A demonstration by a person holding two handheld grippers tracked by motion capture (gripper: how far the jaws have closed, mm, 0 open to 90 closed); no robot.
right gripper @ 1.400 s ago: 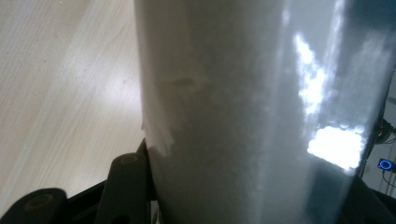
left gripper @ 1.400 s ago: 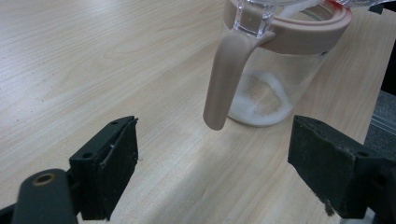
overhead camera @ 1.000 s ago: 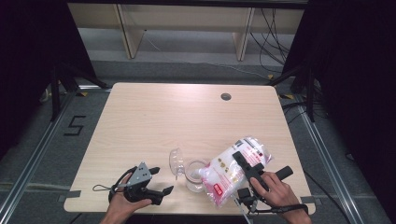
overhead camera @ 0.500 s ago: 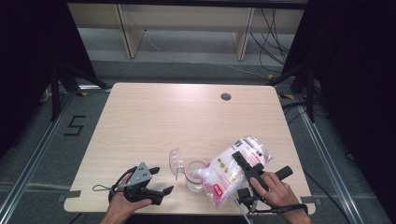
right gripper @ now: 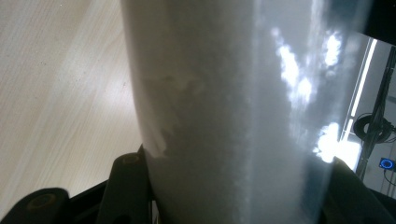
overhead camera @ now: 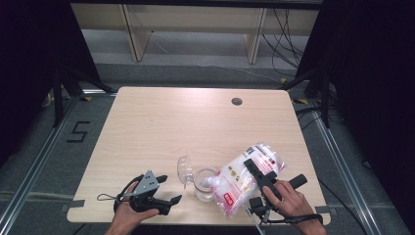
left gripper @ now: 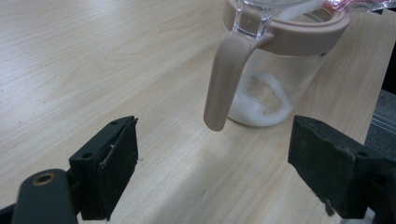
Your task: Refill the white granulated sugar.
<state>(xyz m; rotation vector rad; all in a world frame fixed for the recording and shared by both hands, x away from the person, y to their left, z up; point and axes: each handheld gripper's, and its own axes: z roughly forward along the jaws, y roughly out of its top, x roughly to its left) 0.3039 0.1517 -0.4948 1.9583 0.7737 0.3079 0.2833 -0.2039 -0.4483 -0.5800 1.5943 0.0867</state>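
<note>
The clear jar (overhead camera: 204, 183) stands near the counter's (overhead camera: 195, 122) near edge, its flip lid (overhead camera: 184, 170) open to the left. A shallow heap of white granules (left gripper: 259, 100) lies in its bottom, so I judge the pour begun with most of the filling left. The bag of white granules (overhead camera: 244, 178) leans over the jar's mouth from the right, pinched between the right gripper's (overhead camera: 254, 169) jaws. The left gripper (overhead camera: 169, 188) rests at near left, jaws spread and empty, facing the jar's handle (left gripper: 224, 81).

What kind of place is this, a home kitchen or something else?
Probably a lab or recording studio, not a kitchen: a bare wooden table inside a metal frame, black curtains on both sides, and loose cables on the floor behind.
</note>
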